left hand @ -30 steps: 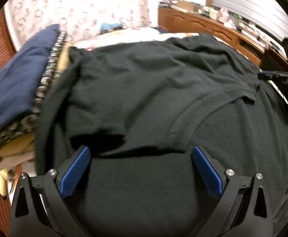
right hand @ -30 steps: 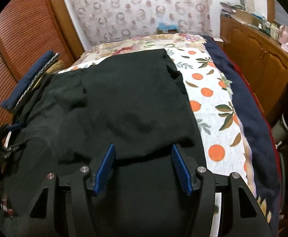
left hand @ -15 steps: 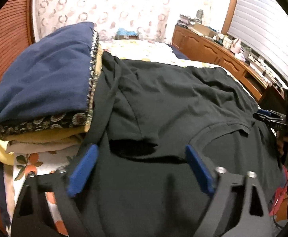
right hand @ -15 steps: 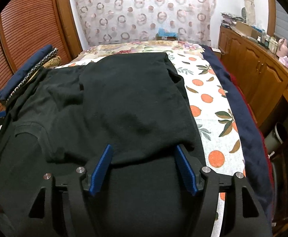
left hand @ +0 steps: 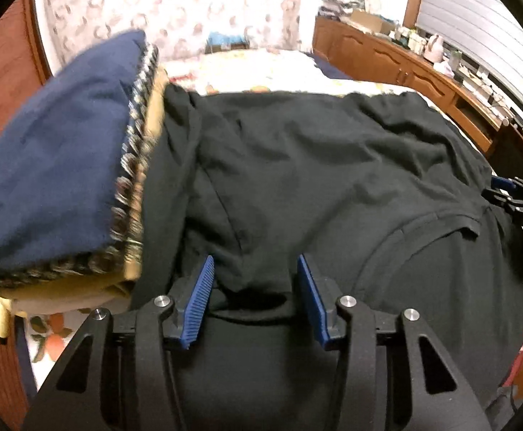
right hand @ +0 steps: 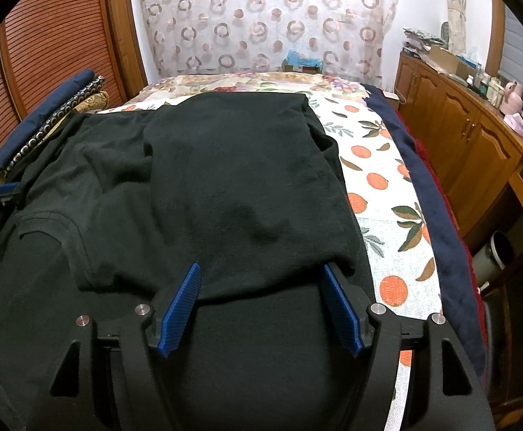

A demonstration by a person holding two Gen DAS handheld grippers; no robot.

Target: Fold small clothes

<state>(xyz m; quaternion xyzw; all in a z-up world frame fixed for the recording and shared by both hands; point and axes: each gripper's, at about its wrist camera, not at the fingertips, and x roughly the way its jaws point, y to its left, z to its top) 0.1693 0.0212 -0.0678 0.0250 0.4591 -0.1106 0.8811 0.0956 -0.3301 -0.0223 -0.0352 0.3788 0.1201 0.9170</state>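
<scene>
Straddling a folded hem, both the left gripper [left hand: 254, 300] and right gripper [right hand: 261, 309] stood apart, clamping nothing. Beyond them the black shirt [right hand: 225, 179] lay across the orange-print bedspread [right hand: 379, 179]; soft, light and limp, it looked best pinched at its hem corners.

Black shirt [right hand: 225, 179]: matt soft knit cloth, creased. Left tool [left hand: 254, 298] and right tool [right hand: 261, 305]: matt black plastic frames, ribbed blue pads [right hand: 180, 309], bright metal screw heads. Bedsheet [right hand: 379, 186]: printed cloth, matt. Folded navy blanket [left hand: 53, 165]: fuzzy cloth. Cabinet [right hand: 469, 143]: glossy varnished wood.
</scene>
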